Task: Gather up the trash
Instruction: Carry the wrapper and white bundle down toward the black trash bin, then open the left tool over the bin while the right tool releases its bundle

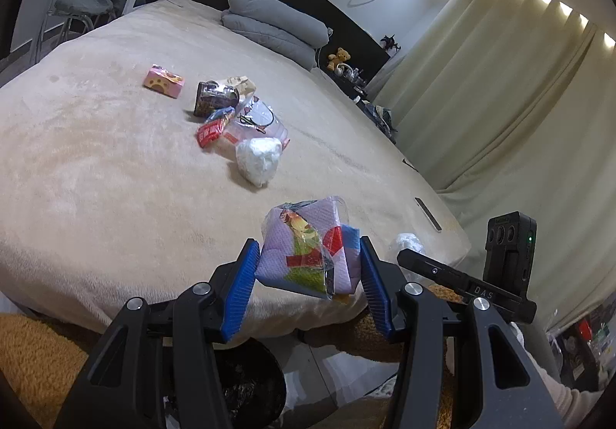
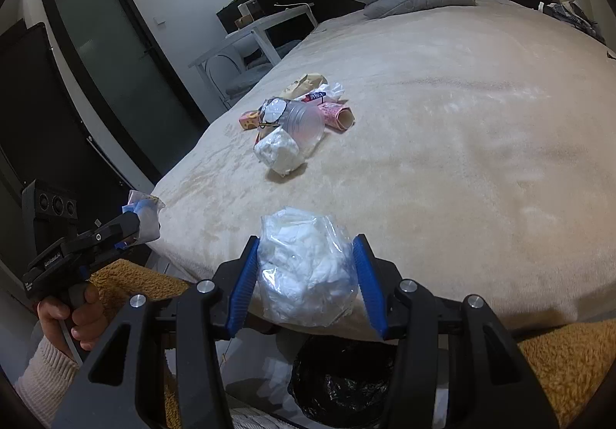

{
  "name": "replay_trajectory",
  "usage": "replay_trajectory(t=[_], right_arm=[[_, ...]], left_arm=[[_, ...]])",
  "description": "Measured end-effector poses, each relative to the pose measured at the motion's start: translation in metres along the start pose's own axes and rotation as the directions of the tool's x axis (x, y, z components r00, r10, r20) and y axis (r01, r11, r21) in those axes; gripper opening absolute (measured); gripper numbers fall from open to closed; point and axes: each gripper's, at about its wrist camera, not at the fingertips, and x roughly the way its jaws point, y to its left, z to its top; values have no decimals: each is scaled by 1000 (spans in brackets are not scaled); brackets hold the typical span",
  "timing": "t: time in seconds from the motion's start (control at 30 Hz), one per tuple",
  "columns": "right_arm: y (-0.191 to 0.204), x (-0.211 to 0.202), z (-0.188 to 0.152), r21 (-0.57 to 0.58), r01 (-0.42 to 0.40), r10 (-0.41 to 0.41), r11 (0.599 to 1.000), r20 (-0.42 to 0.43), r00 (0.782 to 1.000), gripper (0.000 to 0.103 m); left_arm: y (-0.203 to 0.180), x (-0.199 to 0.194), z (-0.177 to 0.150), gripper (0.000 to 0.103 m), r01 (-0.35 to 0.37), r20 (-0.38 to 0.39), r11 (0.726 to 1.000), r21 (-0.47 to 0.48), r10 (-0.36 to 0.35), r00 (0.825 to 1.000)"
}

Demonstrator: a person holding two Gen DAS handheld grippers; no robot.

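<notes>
While I hold both claws past the bed's (image 2: 462,159) near edge, above one black-lined bin (image 2: 338,386), my left gripper (image 1: 306,267) pinches a colourful wrapper (image 1: 308,252) and my right gripper (image 2: 306,275) pinches a clear bag (image 2: 308,271). One trash pile (image 2: 296,121) lies mid-bed amid bare blanket.

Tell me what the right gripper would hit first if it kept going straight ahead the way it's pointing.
Probably the white wad lying on the bed, nearest of the trash pile. The right gripper, shut on a clear bag, points up the blanket toward it; depth is hard to judge.
</notes>
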Motion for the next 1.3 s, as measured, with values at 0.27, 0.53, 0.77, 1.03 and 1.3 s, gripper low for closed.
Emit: replay_trajectory(t=[0.27,0.53,0.77,1.03,1.3], right_arm=[[11,-8,-29,-4,4,-4,1000,-28,1000,50],[18,-6,-51,19,-4,5,1000,-79,997,50],[9,19,-66,104,-13,33,994,-197,980,50],[0,40,-77,132,50,-10,990,-292,956,50],[-8,57,-86,134,93,-35,987,-383,923,50]], left_arm=[[-18,3,-35,51,-16,-64,999,34,18,998],[-32,15,-64,51,-48,-141,996,72,58,988],[-31,43,-86,51,-127,-273,986,107,152,950],[-19,64,-95,51,-168,-375,982,91,190,907],[-13,88,-105,51,-190,-475,977,101,215,853]])
